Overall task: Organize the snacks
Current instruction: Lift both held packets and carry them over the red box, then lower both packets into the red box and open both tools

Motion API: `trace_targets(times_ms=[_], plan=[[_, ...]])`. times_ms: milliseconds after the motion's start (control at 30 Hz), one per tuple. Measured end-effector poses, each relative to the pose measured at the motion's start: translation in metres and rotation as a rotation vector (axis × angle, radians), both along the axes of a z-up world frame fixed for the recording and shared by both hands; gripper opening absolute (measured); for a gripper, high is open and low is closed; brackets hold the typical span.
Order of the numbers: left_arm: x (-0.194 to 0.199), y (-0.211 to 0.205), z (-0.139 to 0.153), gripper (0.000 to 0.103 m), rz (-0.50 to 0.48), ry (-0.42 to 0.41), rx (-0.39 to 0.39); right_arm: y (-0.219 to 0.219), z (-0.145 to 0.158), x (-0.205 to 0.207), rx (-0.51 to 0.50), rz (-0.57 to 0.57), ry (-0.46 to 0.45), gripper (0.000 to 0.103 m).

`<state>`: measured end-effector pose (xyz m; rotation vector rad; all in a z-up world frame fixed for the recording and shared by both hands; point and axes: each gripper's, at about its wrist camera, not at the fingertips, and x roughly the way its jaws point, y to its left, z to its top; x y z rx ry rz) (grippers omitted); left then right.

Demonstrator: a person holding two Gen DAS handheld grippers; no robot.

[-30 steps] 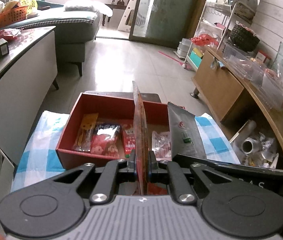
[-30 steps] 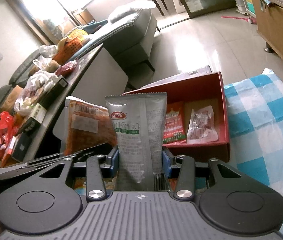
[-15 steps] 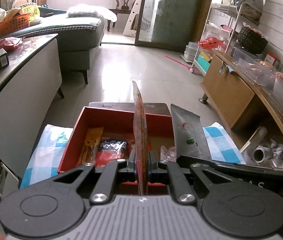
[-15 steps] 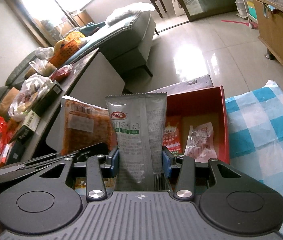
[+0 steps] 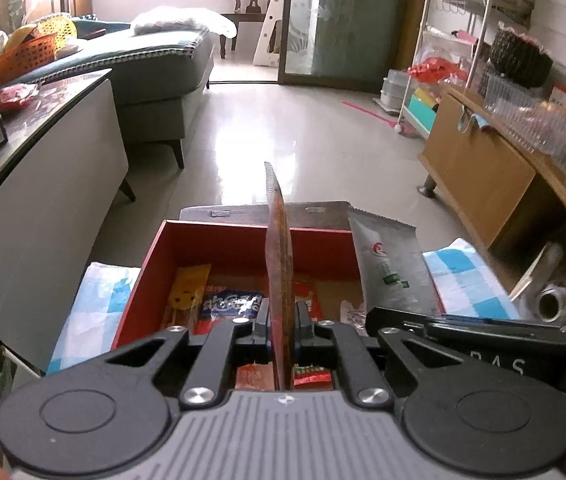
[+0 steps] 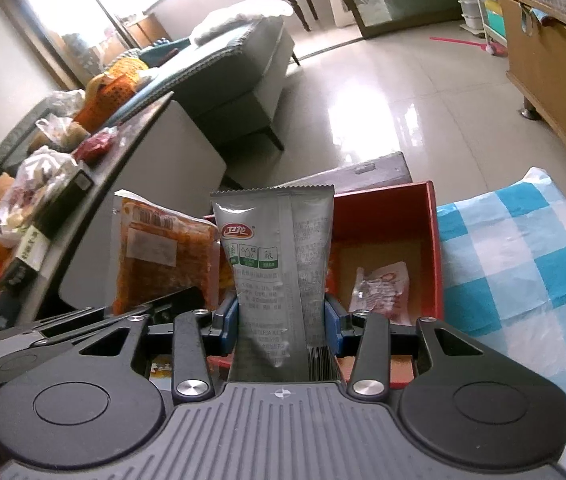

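Orange packet (image 5: 280, 264) pinched by left gripper (image 5: 282, 322); grey packet (image 6: 279, 276) in right gripper (image 6: 282, 314).

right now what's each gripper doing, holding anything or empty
Left gripper: shut on the orange snack packet, held edge-on.
Right gripper: shut on the grey snack pouch, held upright.

Legible markings on the snack packs and claw housings.
The grey pouch (image 6: 273, 272) bears a red oval logo with two Chinese characters, three green icon squares below, and fine print too small to read; the right claw's housing (image 5: 495, 364) shows the letters "R A S"; a blue packet (image 5: 230, 305) carries blurred white script.
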<state>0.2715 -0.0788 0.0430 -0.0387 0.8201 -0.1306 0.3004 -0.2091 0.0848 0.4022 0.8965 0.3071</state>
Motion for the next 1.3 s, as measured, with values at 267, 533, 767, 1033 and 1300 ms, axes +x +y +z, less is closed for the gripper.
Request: trace_targets(times_ms=[267, 533, 767, 1033, 1300], plan=[[0.021, -0.007, -0.021, 0.004, 0.008, 0.023, 0.048, 0.0, -0.018, 0.021, -0.055, 0.001, 0.041, 0.051], [0.032, -0.008, -0.044, 0.004, 0.015, 0.063, 0.101, 0.009, -0.037, 0.036, -0.121, 0.023, 0.08, 0.051], [0.038, -0.008, -0.057, 0.009, 0.024, 0.098, 0.134, 0.013, -0.047, 0.041, -0.165, 0.031, 0.092, 0.055], [0.042, -0.005, -0.066, 0.027, 0.056, 0.131, 0.17, 0.017, -0.052, 0.046, -0.213, 0.03, 0.098, 0.059], [0.038, -0.001, -0.058, 0.045, 0.072, 0.117, 0.188, 0.013, -0.045, 0.042, -0.244, 0.009, 0.086, 0.068]])
